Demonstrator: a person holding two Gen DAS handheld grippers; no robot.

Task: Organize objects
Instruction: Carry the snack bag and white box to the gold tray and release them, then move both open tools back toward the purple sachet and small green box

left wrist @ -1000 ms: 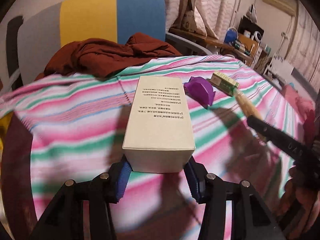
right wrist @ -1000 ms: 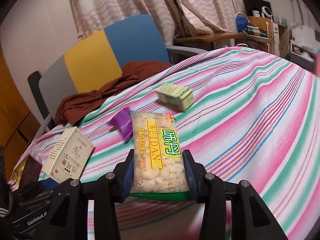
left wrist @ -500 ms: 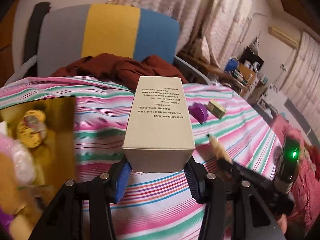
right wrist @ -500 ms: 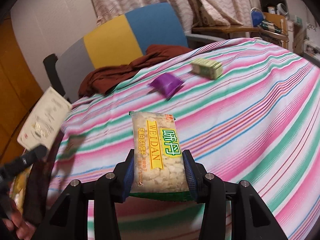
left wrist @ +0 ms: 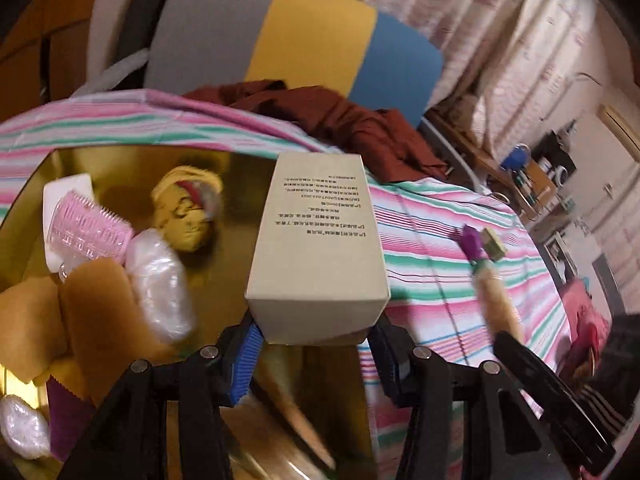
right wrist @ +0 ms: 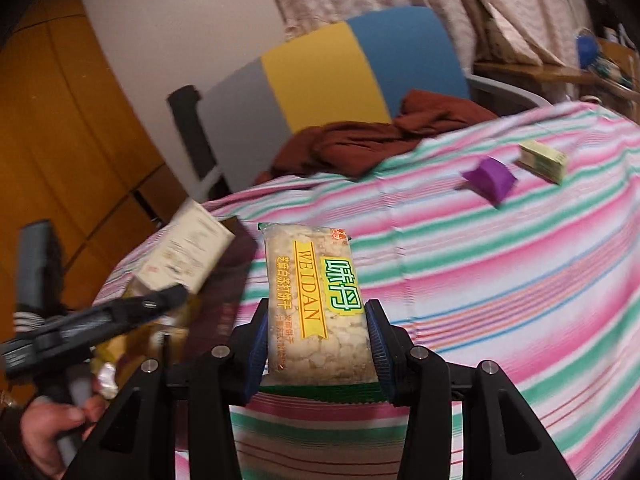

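Note:
My left gripper point(left wrist: 316, 344) is shut on a beige printed box point(left wrist: 320, 240) and holds it over the right edge of a golden container point(left wrist: 120, 168). The container holds a pink hair roller point(left wrist: 90, 232), a yellow doll head point(left wrist: 188, 212), clear wrapped packs and tan pieces. My right gripper point(right wrist: 318, 340) is shut on a WEIDAN cracker pack point(right wrist: 316, 300) above the striped cloth point(right wrist: 500, 260). The box point(right wrist: 188, 252) and left gripper show blurred at the left of the right wrist view. A purple pouch point(right wrist: 490, 178) and a green-white packet point(right wrist: 542, 160) lie far right on the cloth.
A dark red garment point(right wrist: 376, 140) lies at the far edge of the cloth, in front of a grey, yellow and blue chair point(right wrist: 332, 76). Orange wooden cabinets point(right wrist: 60, 140) stand to the left. A cluttered desk point(left wrist: 528, 176) and curtains are at the back right.
My left gripper has swung left with the box, from over the cloth to over the golden container. My right gripper has followed leftward with the cracker pack; pouch and packet now sit farther right.

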